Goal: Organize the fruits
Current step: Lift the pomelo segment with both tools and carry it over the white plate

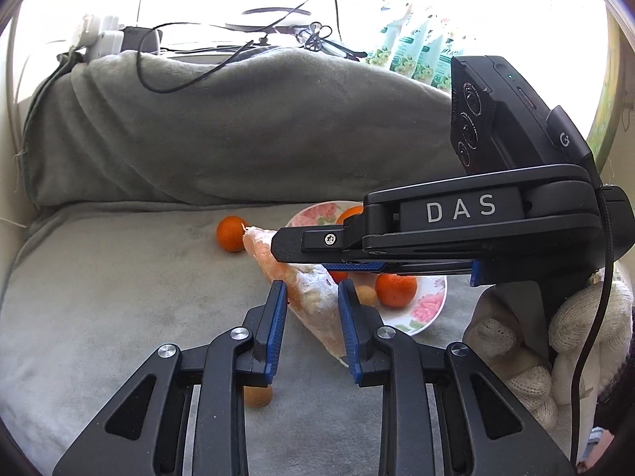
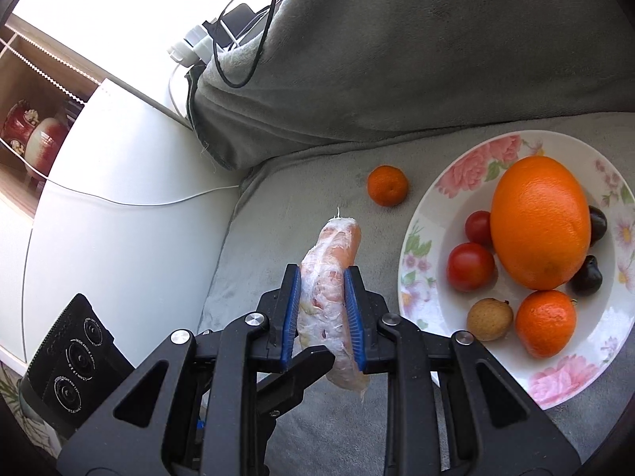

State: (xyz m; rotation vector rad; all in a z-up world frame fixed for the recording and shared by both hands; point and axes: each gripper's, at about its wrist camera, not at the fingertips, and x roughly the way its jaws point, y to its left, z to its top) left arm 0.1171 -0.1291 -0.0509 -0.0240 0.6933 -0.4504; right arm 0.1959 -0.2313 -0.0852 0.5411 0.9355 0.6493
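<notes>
Plate [image 2: 428, 238] holds orange, tomatoes, tangerine; both tools clamp the wrapped carrot [image 2: 329, 277].

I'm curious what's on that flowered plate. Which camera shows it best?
The right wrist view: the plate lies nearly whole, with its fruit in plain sight. In the left wrist view the right tool hides most of the plate.
</notes>
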